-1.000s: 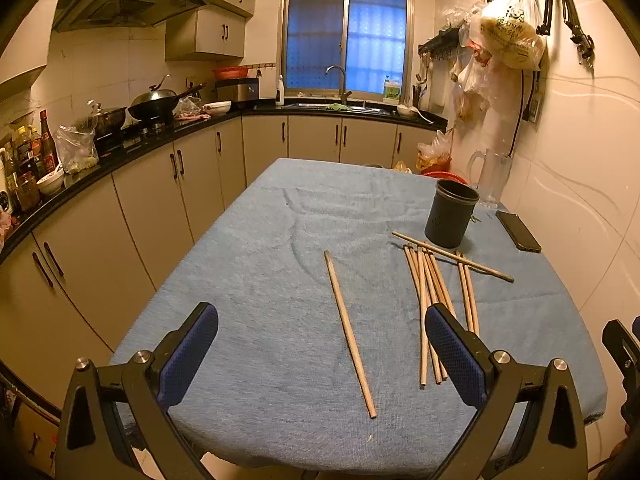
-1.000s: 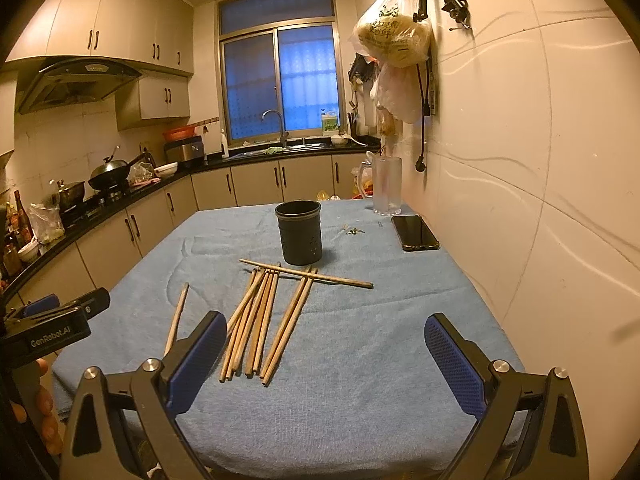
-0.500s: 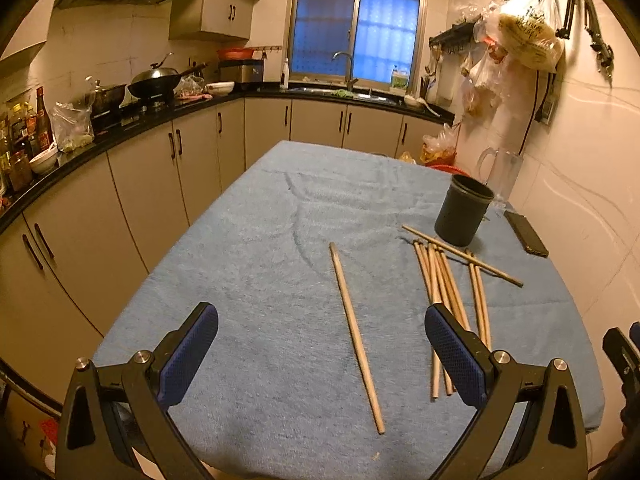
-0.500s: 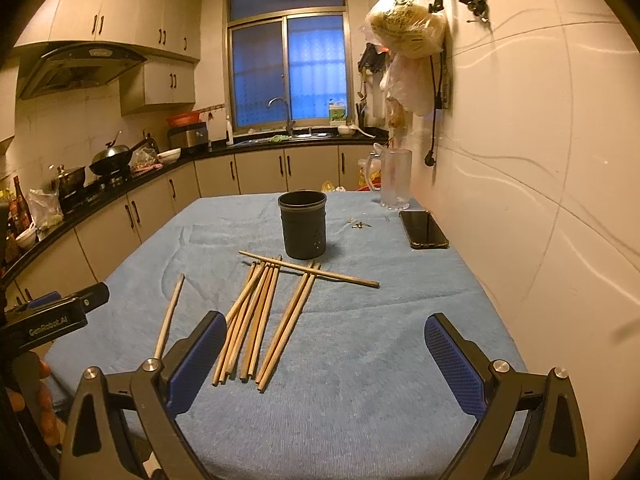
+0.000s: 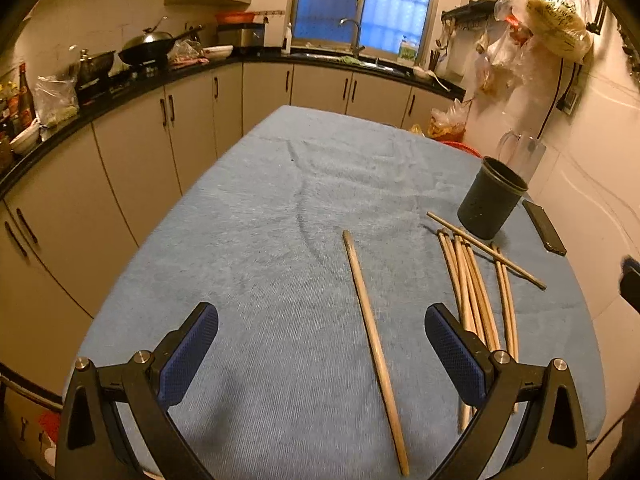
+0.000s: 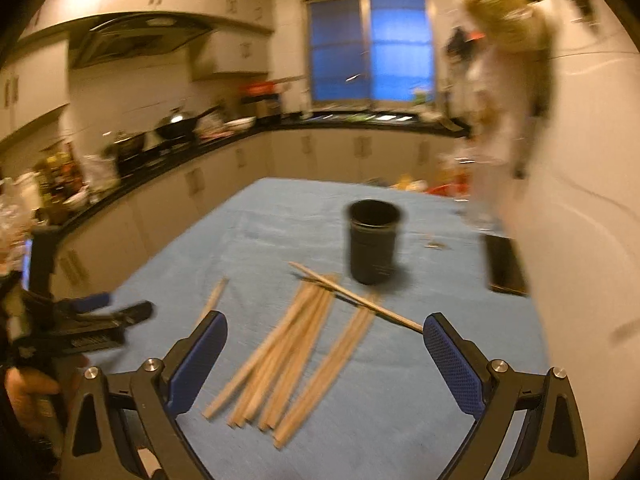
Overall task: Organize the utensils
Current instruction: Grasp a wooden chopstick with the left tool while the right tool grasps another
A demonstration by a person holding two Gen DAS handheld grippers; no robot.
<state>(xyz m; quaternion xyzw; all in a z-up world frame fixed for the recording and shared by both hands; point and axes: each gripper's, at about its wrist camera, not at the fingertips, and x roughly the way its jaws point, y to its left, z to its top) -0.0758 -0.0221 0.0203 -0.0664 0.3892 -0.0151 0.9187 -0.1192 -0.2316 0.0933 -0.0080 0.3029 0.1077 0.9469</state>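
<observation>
Left wrist view: both our grippers hang wide apart and hold nothing above the blue-clothed table (image 5: pixel 260 216).

Between the fingers of our left gripper (image 5: pixel 321 354) lies a single chopstick (image 5: pixel 374 346), running away from us; a bundle of chopsticks (image 5: pixel 474 292) lies just right of it, behind the right finger, with one chopstick (image 5: pixel 486 250) crossed over its far end. The black cup (image 5: pixel 490 202) stands upright beyond them. In the blurred right wrist view, our right gripper (image 6: pixel 325 364) frames the same bundle (image 6: pixel 292 352), cup (image 6: pixel 374 246) ahead, phone (image 6: pixel 506 264) far right.
</observation>
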